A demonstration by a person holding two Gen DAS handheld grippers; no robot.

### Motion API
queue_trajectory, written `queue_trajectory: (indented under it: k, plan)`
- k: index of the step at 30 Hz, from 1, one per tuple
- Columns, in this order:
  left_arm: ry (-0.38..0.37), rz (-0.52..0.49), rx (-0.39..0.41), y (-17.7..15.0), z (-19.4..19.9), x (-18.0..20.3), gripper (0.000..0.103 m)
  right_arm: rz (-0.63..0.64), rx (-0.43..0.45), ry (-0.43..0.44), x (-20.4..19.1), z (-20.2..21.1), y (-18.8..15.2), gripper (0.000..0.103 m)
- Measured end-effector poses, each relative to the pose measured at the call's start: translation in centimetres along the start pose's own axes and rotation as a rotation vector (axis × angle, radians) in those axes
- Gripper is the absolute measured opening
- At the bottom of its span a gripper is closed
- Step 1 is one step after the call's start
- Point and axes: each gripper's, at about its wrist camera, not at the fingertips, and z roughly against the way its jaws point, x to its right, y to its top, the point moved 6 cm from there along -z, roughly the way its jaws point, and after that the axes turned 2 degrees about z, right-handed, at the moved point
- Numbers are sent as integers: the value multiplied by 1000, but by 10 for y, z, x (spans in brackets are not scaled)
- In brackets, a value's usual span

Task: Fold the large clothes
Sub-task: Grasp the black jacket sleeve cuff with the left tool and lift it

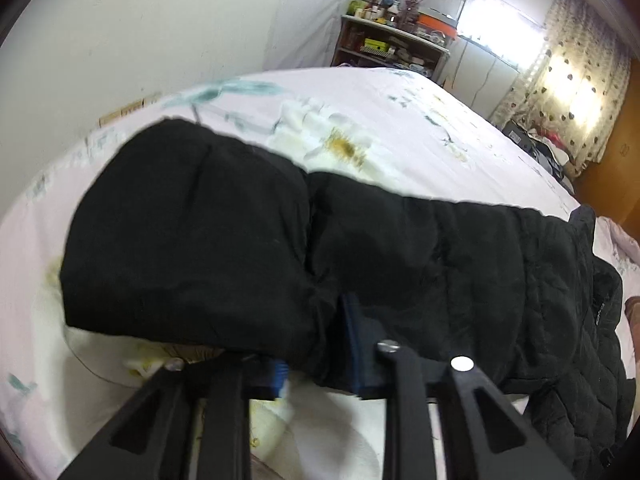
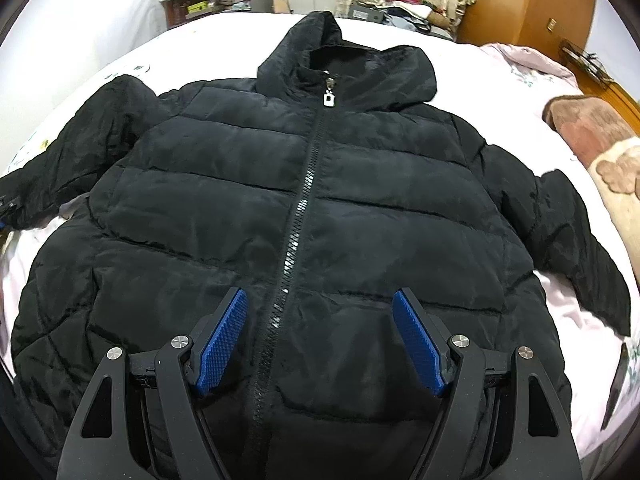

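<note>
A black hooded puffer jacket [image 2: 304, 208] lies front up and zipped on the bed, hood at the far end, both sleeves spread out. My right gripper [image 2: 320, 312] is open and empty, just above the jacket's lower front, its blue pads [image 2: 224, 340] on either side of the zipper [image 2: 296, 232]. My left gripper [image 1: 316, 344] is shut on the jacket's left sleeve [image 1: 192, 224] near the cuff and holds it a little above the sheet. Its fingertips are mostly hidden in the black fabric.
The bed has a pale pink floral sheet [image 1: 360, 120]. A brown-and-cream blanket [image 2: 596, 136] lies at the bed's right side. A cluttered shelf [image 1: 392, 44] stands by the far wall, and a curtained window [image 1: 568, 88] beside a wooden wardrobe [image 2: 528, 4].
</note>
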Motion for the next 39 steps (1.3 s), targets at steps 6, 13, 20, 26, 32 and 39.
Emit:
queue_trajectory:
  k: [6,13,20,26,32,39]
  plan:
    - [-145,-34,42,35,45,35,12,-28,-7,-3,9,8,-8,75]
    - [-354,-150,91,66,113,122,11,-63,24,6,27,31,-14,75]
    - [-542,-275,69,63,141,234,11,-124,61,4,58,51,-21,75]
    - [-646,-401,-26,6,133,321,10,-191,74,-4,92,55,-32,75]
    - [-695,-501,-161,-68,93,383,9,-237,53,-18,120,46,-45,75]
    - [-675,-571,-301,-130,42,417,11,-288,13,-24,143,24,-57,75]
